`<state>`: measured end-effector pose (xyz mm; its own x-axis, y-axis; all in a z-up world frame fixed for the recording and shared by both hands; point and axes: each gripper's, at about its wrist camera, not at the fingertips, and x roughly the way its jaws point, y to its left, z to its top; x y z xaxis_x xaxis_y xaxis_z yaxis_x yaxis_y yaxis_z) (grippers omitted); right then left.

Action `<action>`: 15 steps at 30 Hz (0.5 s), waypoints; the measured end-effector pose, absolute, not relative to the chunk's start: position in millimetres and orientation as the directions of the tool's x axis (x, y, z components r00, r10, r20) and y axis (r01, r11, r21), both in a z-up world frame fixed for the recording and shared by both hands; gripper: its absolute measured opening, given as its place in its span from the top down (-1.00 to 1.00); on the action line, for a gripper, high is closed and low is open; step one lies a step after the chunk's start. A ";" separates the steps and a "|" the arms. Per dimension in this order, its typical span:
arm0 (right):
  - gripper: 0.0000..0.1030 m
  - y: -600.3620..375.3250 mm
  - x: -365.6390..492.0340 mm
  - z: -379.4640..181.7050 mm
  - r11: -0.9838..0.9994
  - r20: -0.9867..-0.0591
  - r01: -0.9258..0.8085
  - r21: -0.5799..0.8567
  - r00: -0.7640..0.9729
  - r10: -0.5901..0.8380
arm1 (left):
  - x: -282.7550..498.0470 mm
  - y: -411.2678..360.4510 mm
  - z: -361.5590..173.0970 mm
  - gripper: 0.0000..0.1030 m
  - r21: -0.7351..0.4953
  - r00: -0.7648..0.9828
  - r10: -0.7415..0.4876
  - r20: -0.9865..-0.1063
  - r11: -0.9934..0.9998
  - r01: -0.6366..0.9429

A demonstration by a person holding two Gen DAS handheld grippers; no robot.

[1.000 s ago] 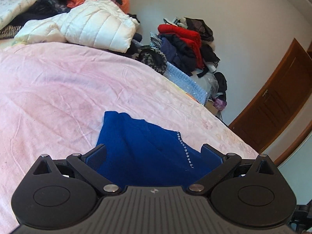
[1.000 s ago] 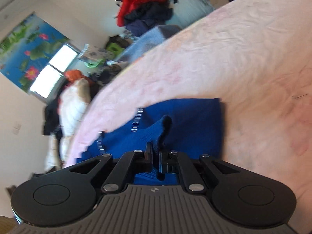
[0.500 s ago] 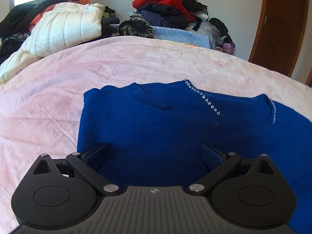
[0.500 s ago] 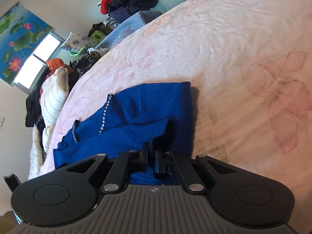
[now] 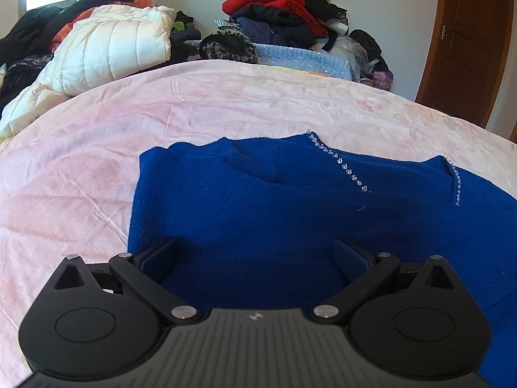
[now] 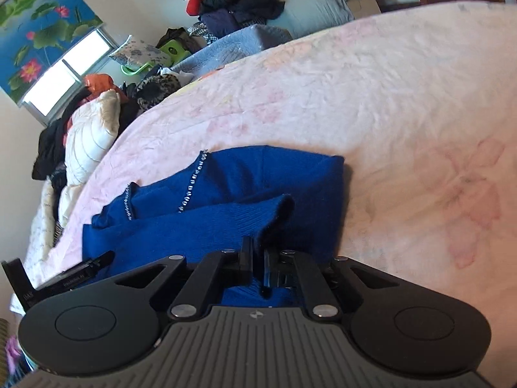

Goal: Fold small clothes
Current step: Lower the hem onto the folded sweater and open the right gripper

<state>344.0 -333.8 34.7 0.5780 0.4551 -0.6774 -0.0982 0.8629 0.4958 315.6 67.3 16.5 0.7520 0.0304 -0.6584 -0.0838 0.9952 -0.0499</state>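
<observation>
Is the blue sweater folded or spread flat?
Partly folded: the blue sweater has layers overlapping on the bed, and the right tongs pinch a raised edge.

The blue garment (image 5: pixel 258 213) is matt, fine-knit cloth with a row of glossy beads (image 5: pixel 339 161). The pink bedspread (image 5: pixel 80 168) is soft, creased fabric. Both grippers, left gripper (image 5: pixel 255 255) and right gripper (image 6: pixel 257 258), are matt black plastic with shiny metal pins.

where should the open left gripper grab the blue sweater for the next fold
Probably the near left corner of the blue sweater, coming in low from the left over the pink bedspread. That side edge lies straight and flat with bare bedspread beside it, so one finger could slide under. The left gripper is open above the cloth; the right gripper already pinches a ribbed edge.
</observation>
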 end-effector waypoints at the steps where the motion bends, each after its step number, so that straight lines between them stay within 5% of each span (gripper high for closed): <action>1: 0.80 -334.0 345.5 30.0 0.872 -0.699 -0.092 0.482 0.560 0.445 | 315.7 67.2 16.4 -1.00 -0.049 0.752 0.031 -0.658 0.995 -0.084; 4: 0.64 -341.0 346.0 21.0 0.853 -0.697 -0.076 0.517 0.541 0.471 | 315.7 68.0 16.4 -1.00 -0.051 0.752 0.029 -0.658 0.995 -0.084; 7: 0.22 -356.4 342.9 31.5 0.808 -0.635 -0.051 0.587 0.590 0.499 | 315.7 68.2 16.4 -1.00 -0.052 0.753 0.030 -0.658 0.995 -0.084; 10: 0.23 -365.0 347.3 40.5 0.794 -0.594 -0.038 0.606 0.642 0.485 | 315.7 68.5 16.5 -1.00 -0.054 0.753 0.028 -0.657 0.995 -0.084; 15: 0.22 -342.8 367.6 30.3 0.862 -0.688 -0.050 0.505 0.580 0.436 | 315.3 68.8 16.3 -1.00 -0.053 0.753 0.029 -0.657 0.995 -0.084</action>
